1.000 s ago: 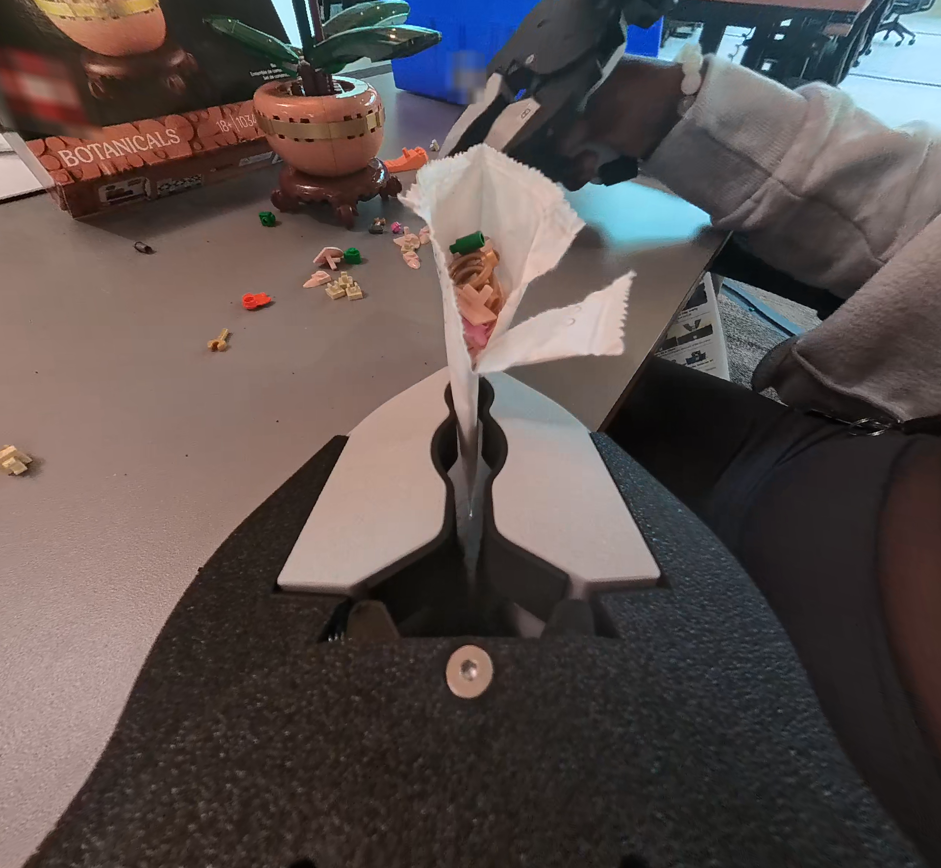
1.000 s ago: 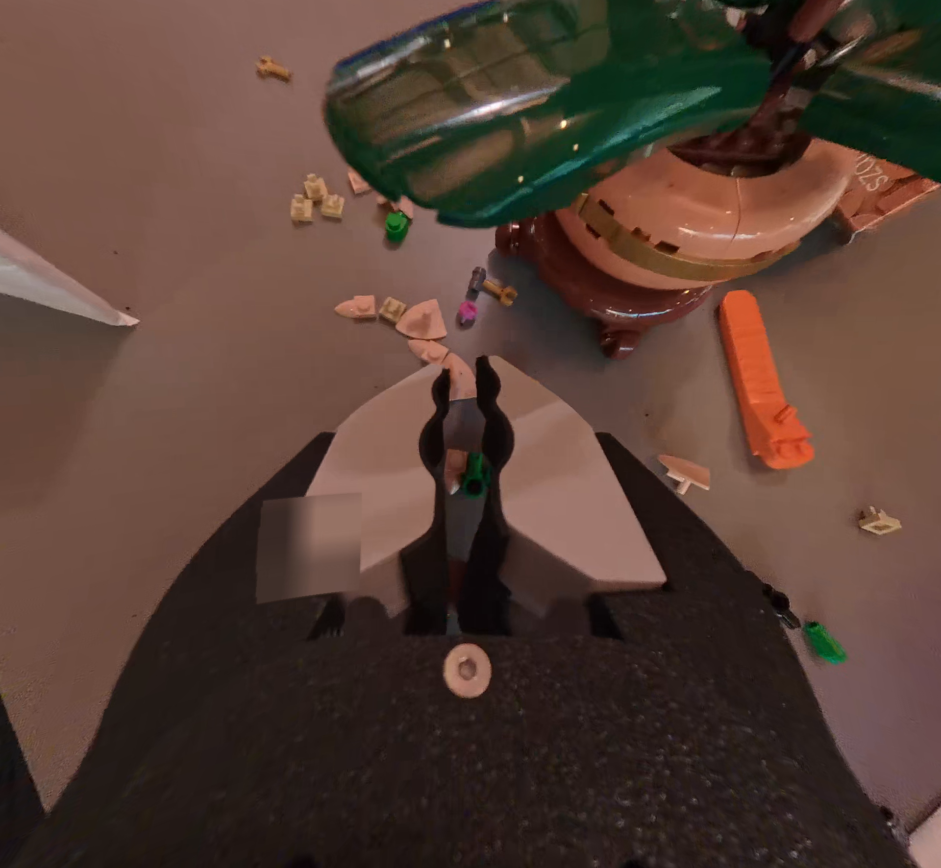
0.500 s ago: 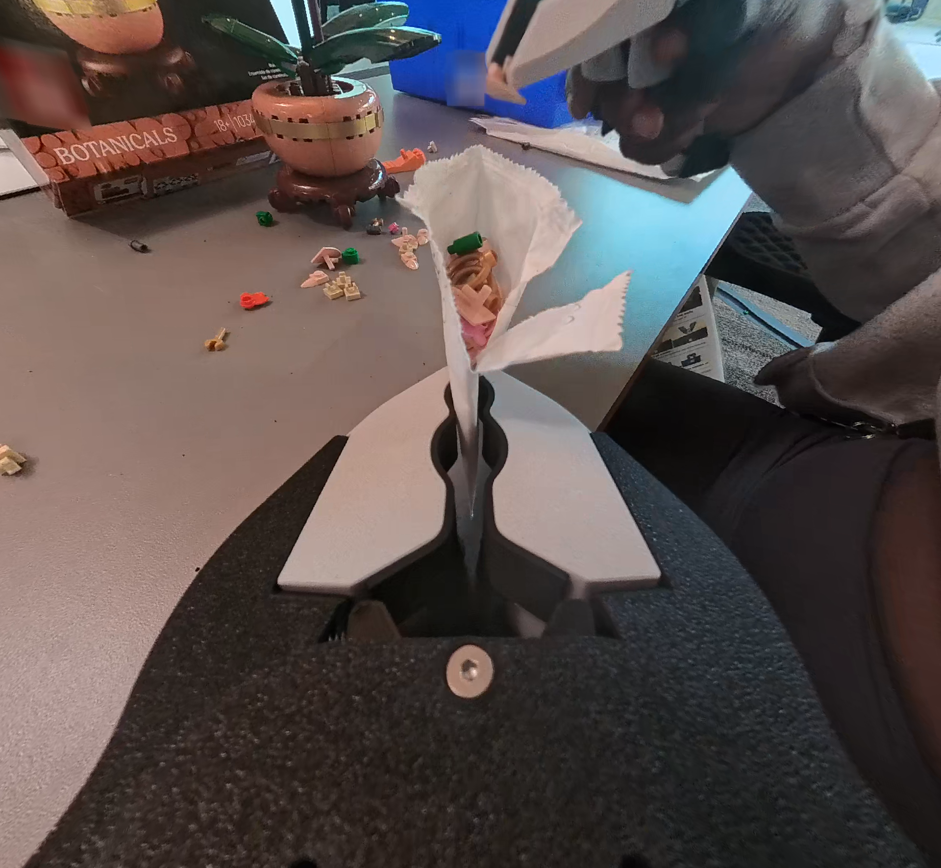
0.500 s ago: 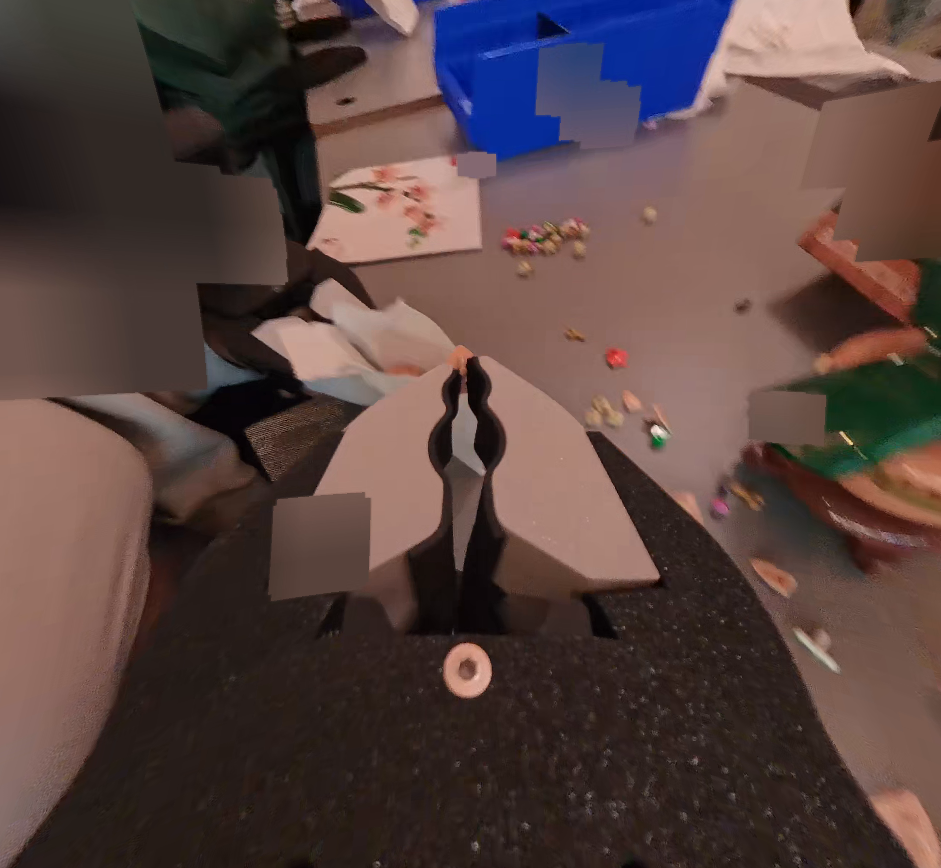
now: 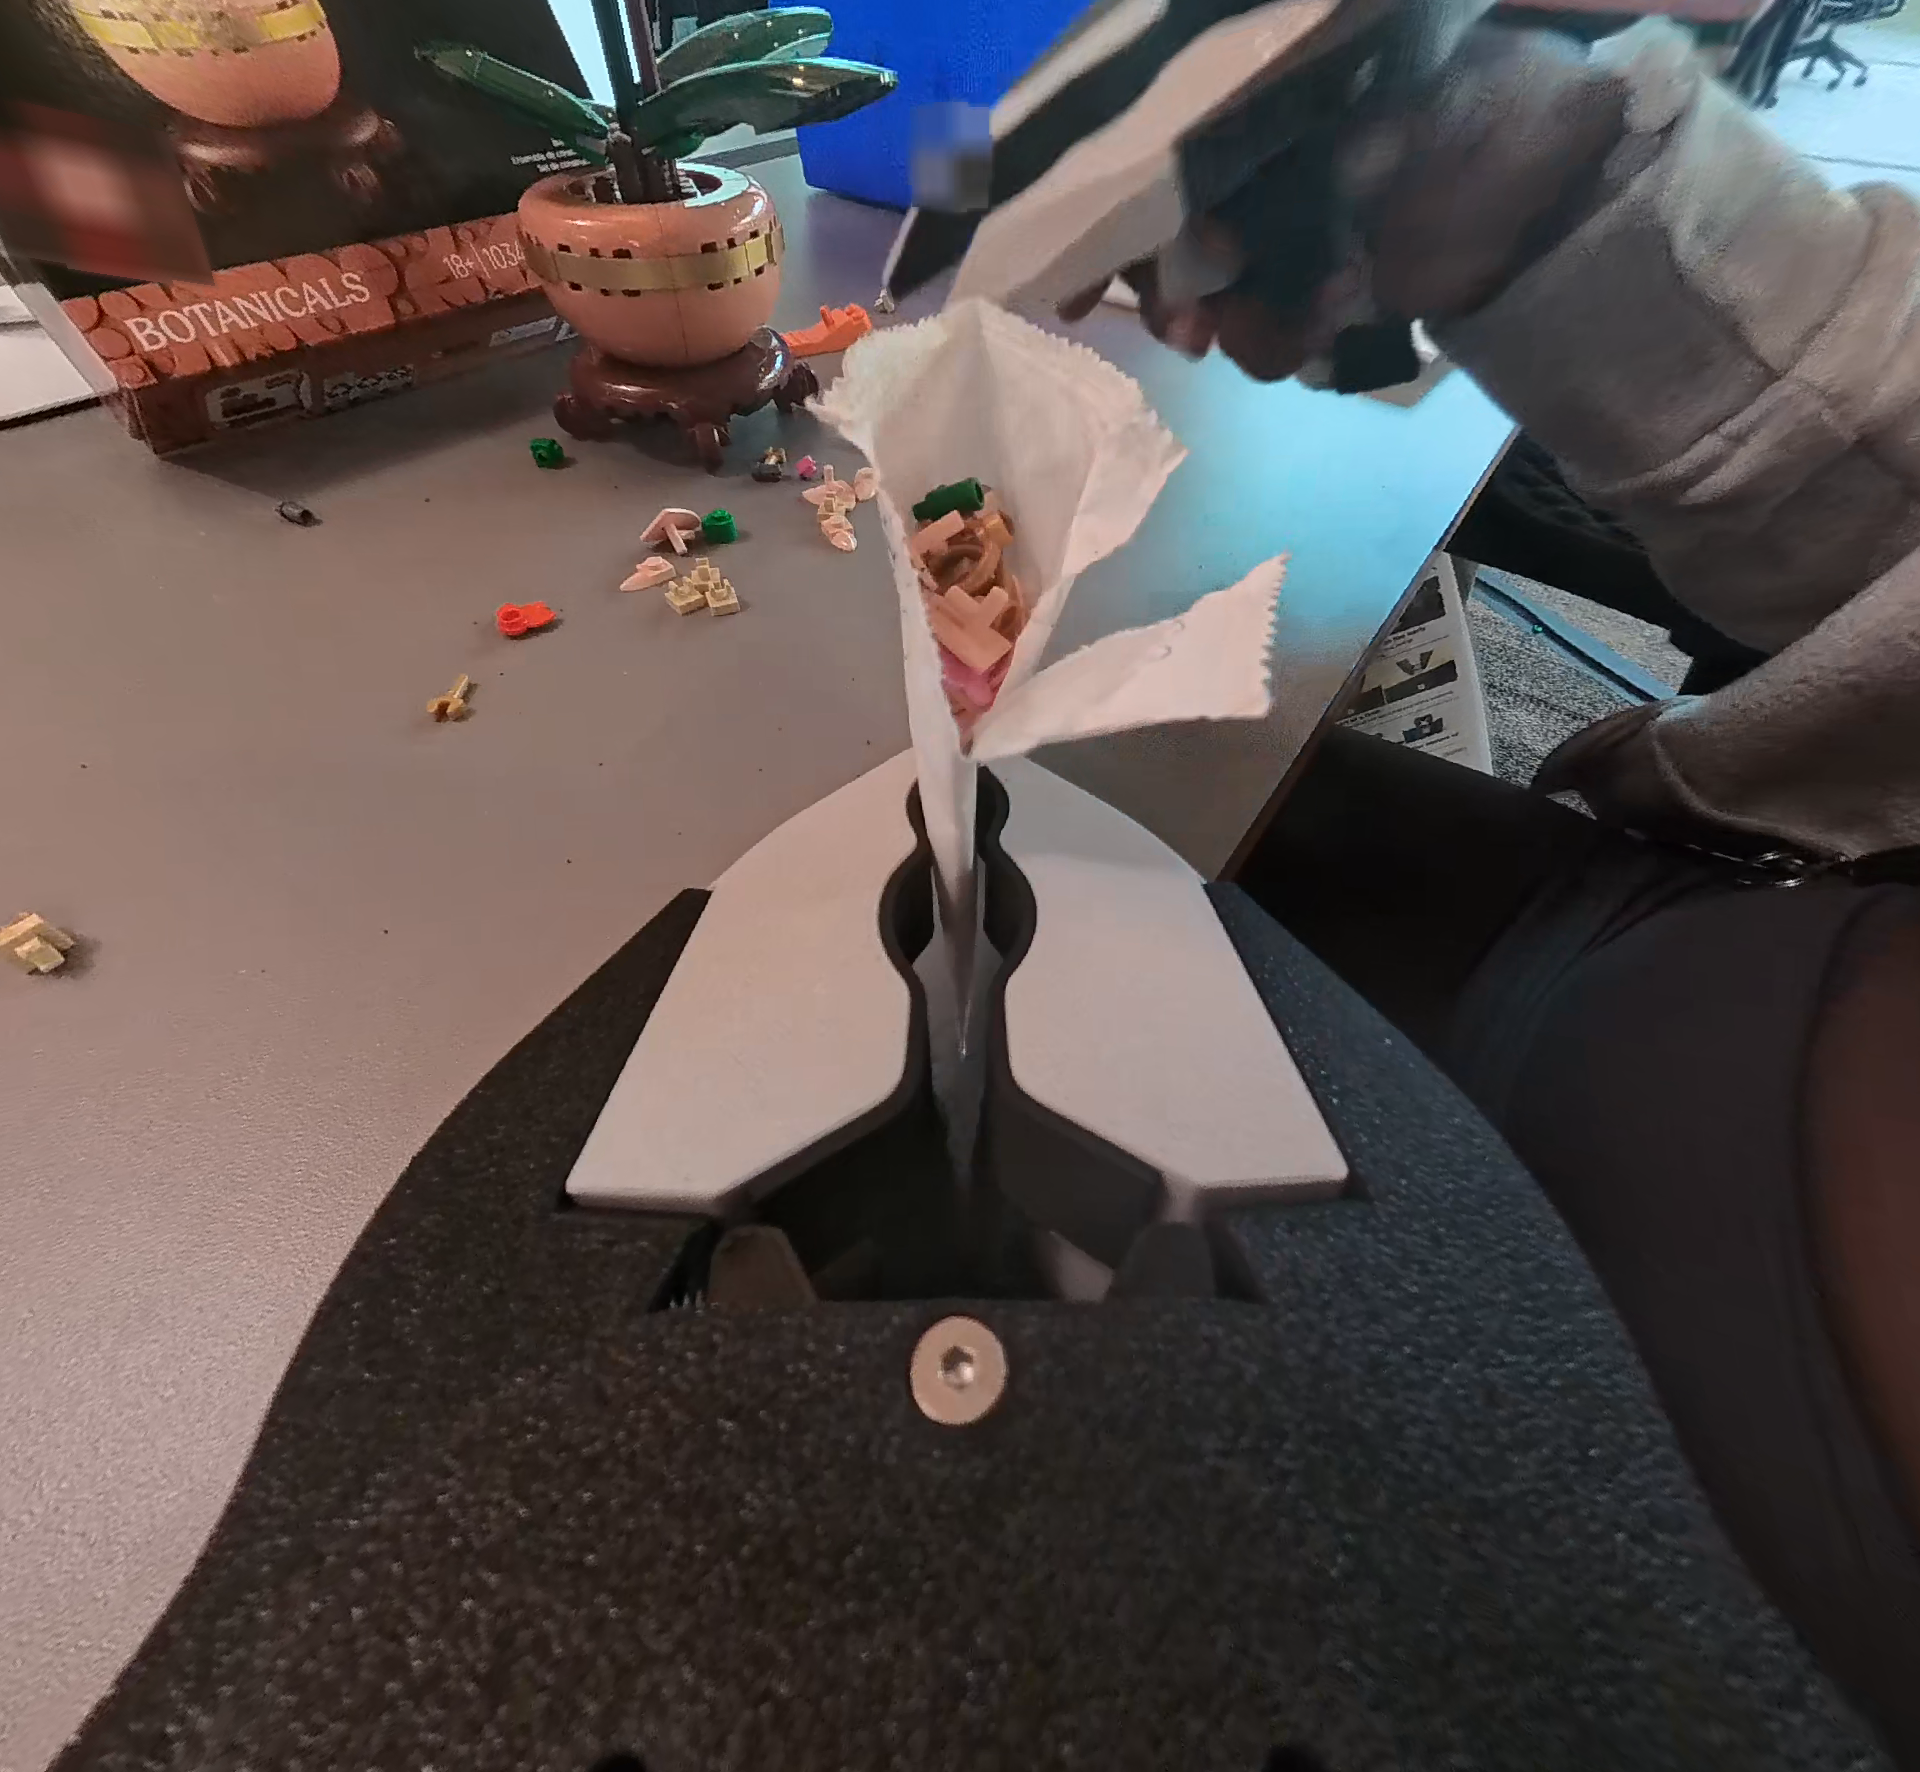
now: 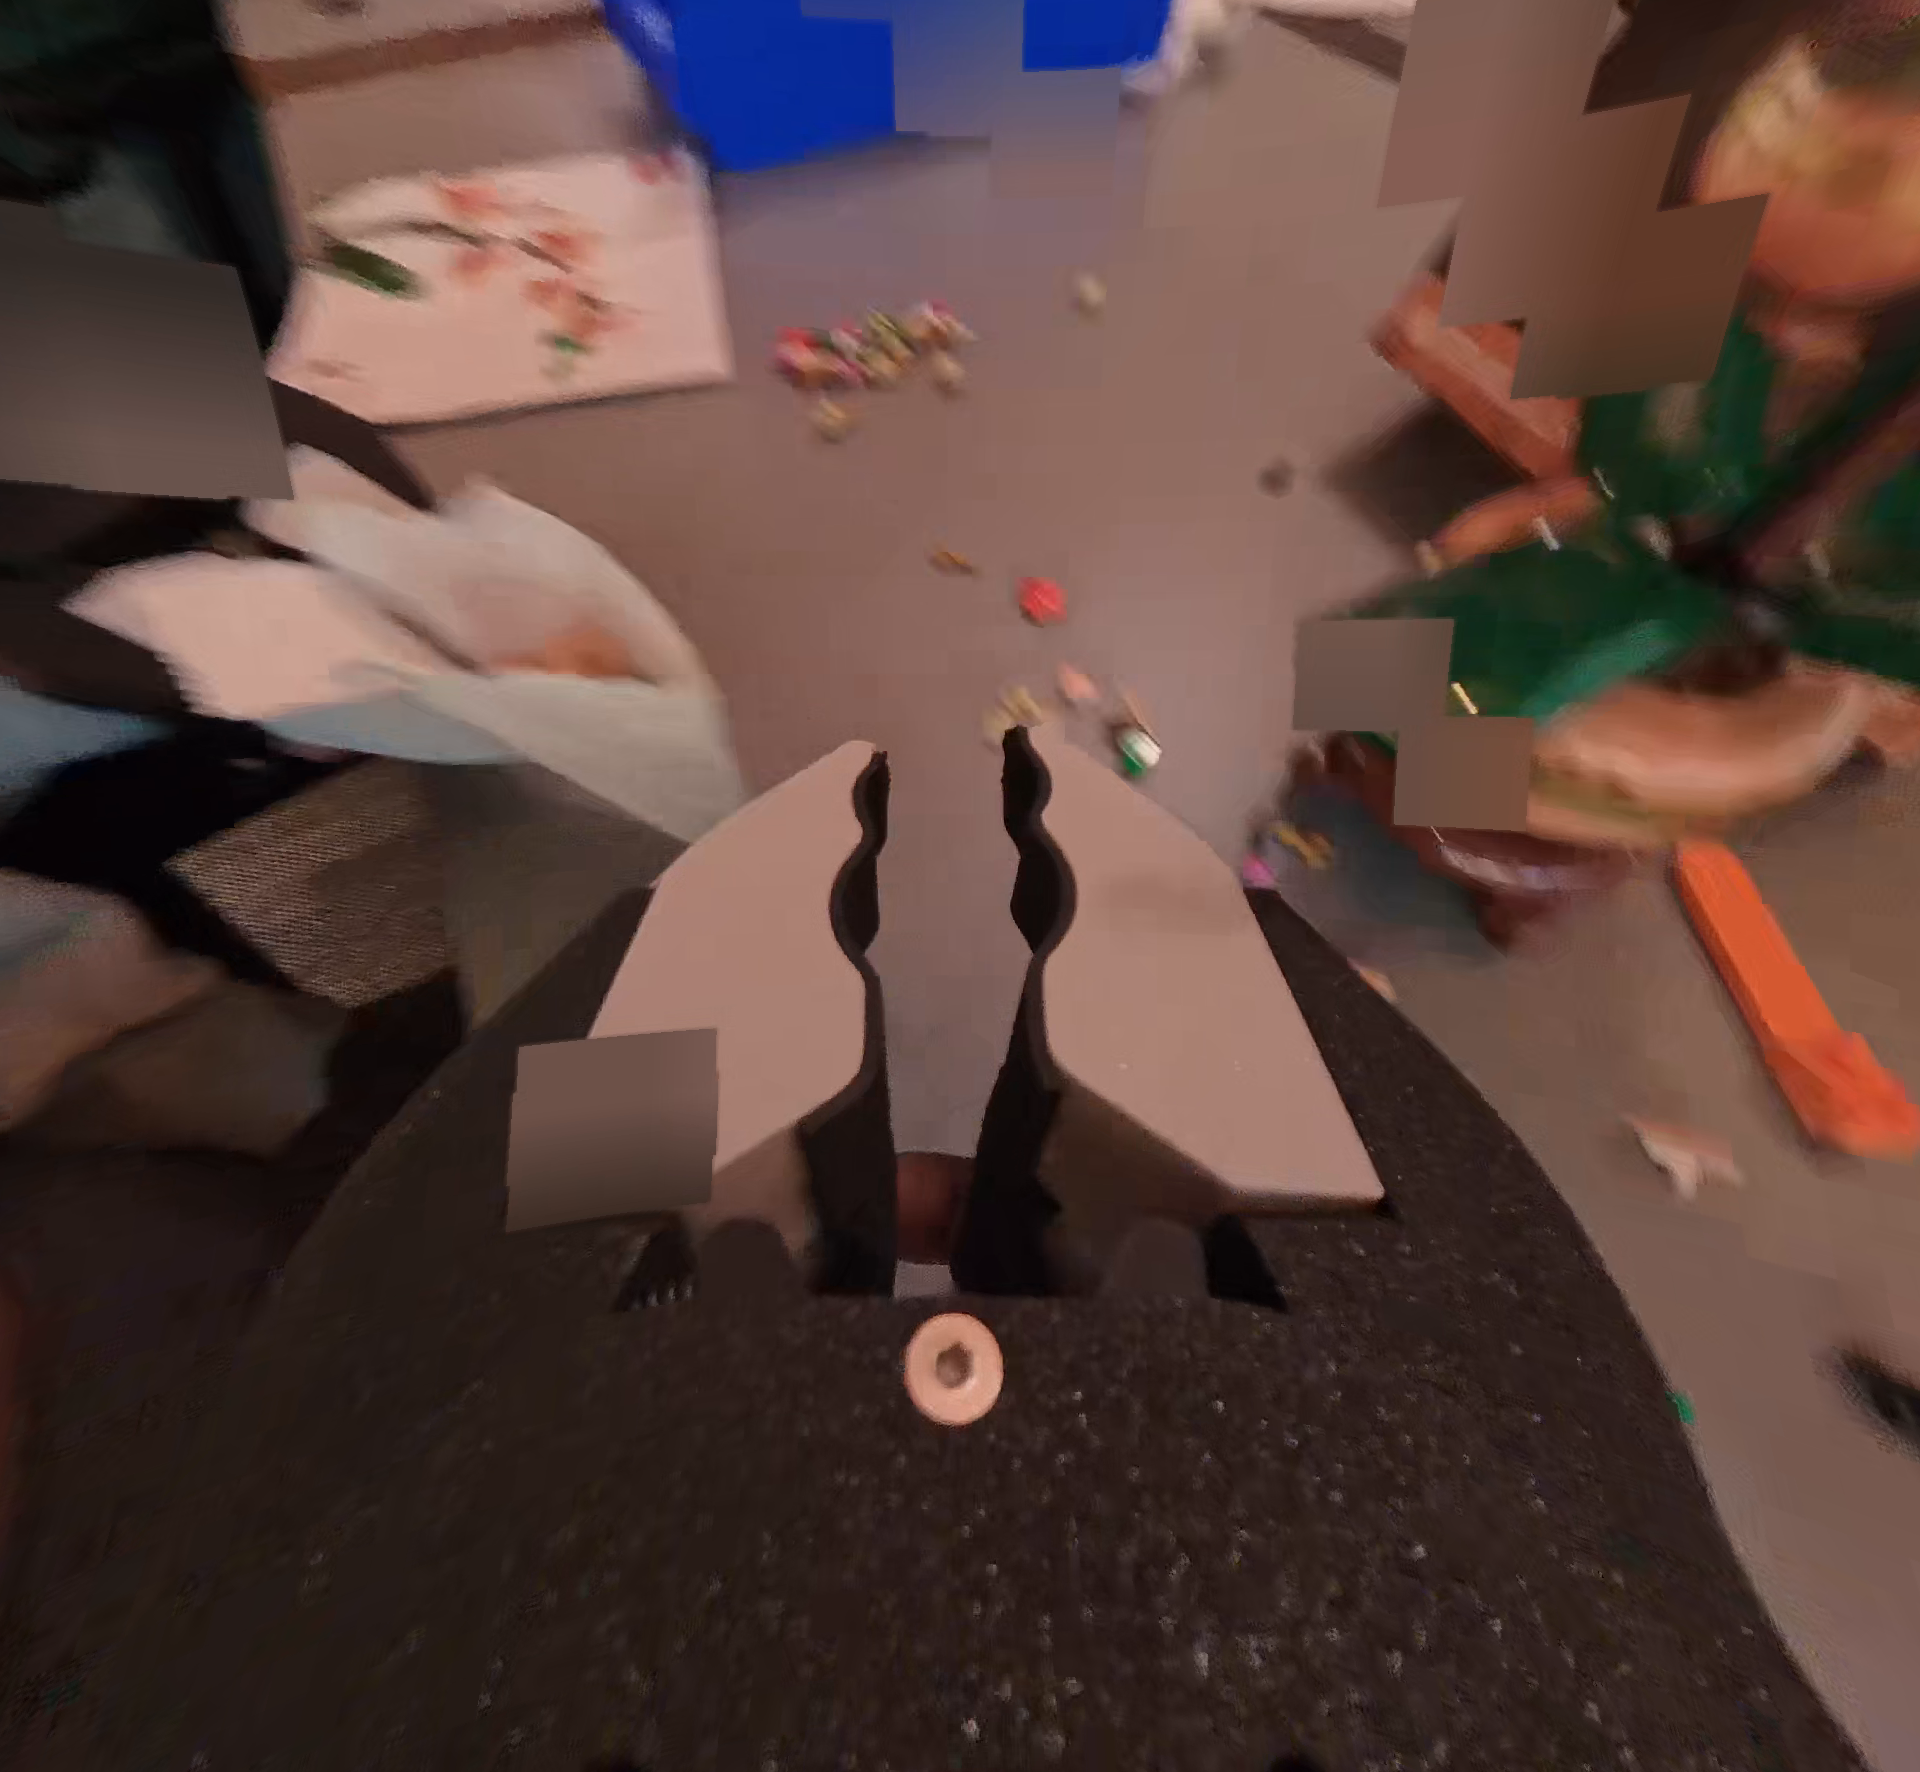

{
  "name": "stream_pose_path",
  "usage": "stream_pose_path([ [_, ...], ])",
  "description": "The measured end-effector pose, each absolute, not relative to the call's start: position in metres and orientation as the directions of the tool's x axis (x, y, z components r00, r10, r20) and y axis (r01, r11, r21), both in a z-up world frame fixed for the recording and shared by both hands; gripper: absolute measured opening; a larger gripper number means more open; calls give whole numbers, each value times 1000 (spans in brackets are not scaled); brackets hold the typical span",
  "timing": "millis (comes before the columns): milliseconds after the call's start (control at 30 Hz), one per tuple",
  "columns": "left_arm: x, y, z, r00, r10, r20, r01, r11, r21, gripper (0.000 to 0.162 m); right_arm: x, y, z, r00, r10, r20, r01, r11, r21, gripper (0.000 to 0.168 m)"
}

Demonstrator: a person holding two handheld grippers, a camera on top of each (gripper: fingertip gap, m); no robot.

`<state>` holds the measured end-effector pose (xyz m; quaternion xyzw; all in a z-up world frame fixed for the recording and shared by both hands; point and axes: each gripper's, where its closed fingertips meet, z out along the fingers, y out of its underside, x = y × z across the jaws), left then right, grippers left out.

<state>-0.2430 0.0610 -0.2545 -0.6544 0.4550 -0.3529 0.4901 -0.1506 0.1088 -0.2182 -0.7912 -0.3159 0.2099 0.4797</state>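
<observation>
Above the grey counter (image 5: 260, 839), near its front edge, we hold a white torn-open paper bag (image 5: 1023, 475) upright in our left hand-held gripper (image 5: 961, 818), whose jaws are pressed together on the bag's lower edge. Inside the open mouth sit small tan, pink and green plastic bricks (image 5: 966, 579).

Our right hand-held gripper (image 6: 945, 756) hangs just above and beyond the bag's mouth, blurred in the left wrist view. Its own view shows the jaws standing apart with nothing between them, and the same bag just to their left.

We judge the step in hand to be a drop of a piece into the bag, with the emptied jaws over it. Any further pick would call for reaching to the loose little bricks (image 5: 696, 579) strewn on the counter in front of the pink brick-built flowerpot with green leaves (image 5: 655, 268). An orange flat brick-separator tool (image 6: 1787, 984) lies beside the pot's dark base, and a blue plastic bin (image 5: 904, 81) stands behind.
</observation>
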Motion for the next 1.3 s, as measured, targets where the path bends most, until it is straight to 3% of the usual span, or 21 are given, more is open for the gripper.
stream_pose_path([
  [133, -243, 61, -255, 336, -942, 19, -248, -108, -963, 4, -118, 126, -269, 783, 622, 7, 393, -485, -781, 26],
  [300, -243, 61, -255, 337, -941, 23, -248, -112, -962, 4, -124, 142, -285, 771, 631, 81, 484, -498, -719, 41],
  [433, -243, 61, -255, 334, -942, 27, -244, -114, -963, 4, -123, 149, -287, 790, 612, 27, 444, -542, -713, 41],
  [567, -242, 60, -254, 332, -943, 32, -242, -118, -963, 4, -131, 139, -288, 755, 655, -30, 444, -545, -711, 14],
  [800, -243, 61, -254, 331, -943, 32, -242, -117, -963, 4, -125, 149, -275, 803, 593, -52, 346, -536, -770, 26],
  [967, -243, 61, -255, 332, -943, 28, -243, -115, -963, 4, -139, 159, -278, 796, 603, 51, 414, -481, -773, 19],
  [1300, -243, 60, -254, 331, -943, 28, -242, -114, -964, 4, -147, 160, -284, 769, 639, 27, 454, -515, -727, 2],
])
